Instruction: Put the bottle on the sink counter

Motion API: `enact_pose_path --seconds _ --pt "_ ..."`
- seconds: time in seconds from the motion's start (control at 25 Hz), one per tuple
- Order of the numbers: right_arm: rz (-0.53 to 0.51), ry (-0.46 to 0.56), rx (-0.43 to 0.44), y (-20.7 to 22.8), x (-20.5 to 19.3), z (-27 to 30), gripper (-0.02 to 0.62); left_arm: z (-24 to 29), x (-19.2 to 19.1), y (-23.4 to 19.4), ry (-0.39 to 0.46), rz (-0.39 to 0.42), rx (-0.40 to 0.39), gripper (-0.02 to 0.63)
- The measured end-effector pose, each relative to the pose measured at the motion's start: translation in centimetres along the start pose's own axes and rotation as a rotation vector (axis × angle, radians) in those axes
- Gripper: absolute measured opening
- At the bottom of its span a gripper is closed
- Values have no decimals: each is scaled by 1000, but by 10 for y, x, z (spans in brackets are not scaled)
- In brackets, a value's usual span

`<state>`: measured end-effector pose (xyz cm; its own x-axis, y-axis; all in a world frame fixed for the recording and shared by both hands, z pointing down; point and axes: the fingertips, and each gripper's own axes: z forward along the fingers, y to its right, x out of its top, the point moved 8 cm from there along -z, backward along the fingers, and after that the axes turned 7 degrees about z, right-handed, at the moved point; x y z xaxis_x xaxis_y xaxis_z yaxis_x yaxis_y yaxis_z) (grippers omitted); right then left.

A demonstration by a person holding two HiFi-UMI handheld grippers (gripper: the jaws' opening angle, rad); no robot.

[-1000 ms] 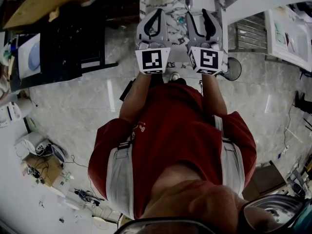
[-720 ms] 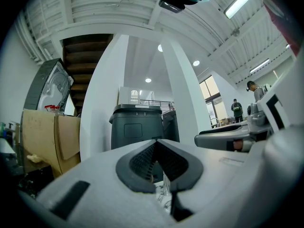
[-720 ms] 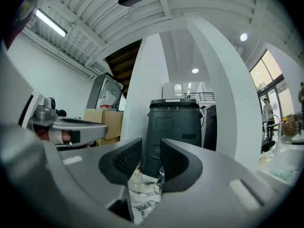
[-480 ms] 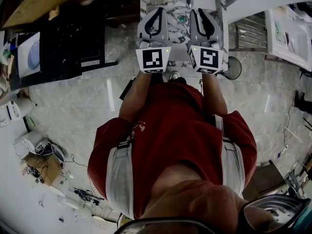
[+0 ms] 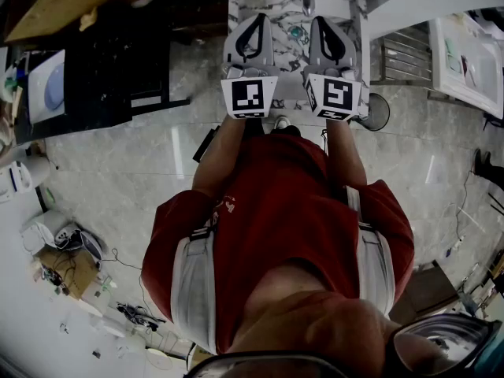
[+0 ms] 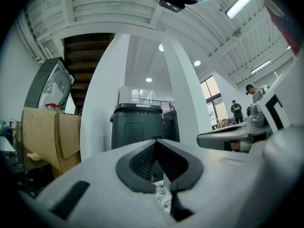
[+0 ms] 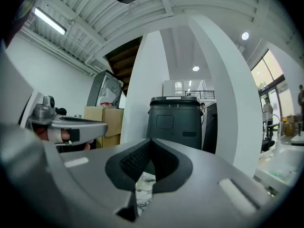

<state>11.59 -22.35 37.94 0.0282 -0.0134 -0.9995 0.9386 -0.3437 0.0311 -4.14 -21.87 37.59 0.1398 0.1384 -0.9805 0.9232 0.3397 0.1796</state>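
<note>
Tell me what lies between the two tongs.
Head view: between the left tongs and the right tongs lies white grey-veined marble counter, with one small teal round thing I cannot identify.

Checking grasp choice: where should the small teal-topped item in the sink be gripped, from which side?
Probably across the teal-topped item just below its round top, coming straight down: only that circular top shows, suggesting it stands upright in the sink. Its body is too small to judge.

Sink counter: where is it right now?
Head view, top centre: the marble sink counter stands straight ahead of the person, under the left tongs and right tongs held side by side.
</note>
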Motion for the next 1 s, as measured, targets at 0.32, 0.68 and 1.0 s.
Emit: enact_pose_path --seconds 0.32,0.68,1.0 --pt "-14 -13 6 0 -1 1 2 0 -1 -1 -5 -8 5 0" --pt "-10 -17 2 2 0 1 2 0 -1 0 -6 -10 3 0" --pt "-12 -11 -3 1 0 0 2 -1 0 -1 -5 -5 3 0"
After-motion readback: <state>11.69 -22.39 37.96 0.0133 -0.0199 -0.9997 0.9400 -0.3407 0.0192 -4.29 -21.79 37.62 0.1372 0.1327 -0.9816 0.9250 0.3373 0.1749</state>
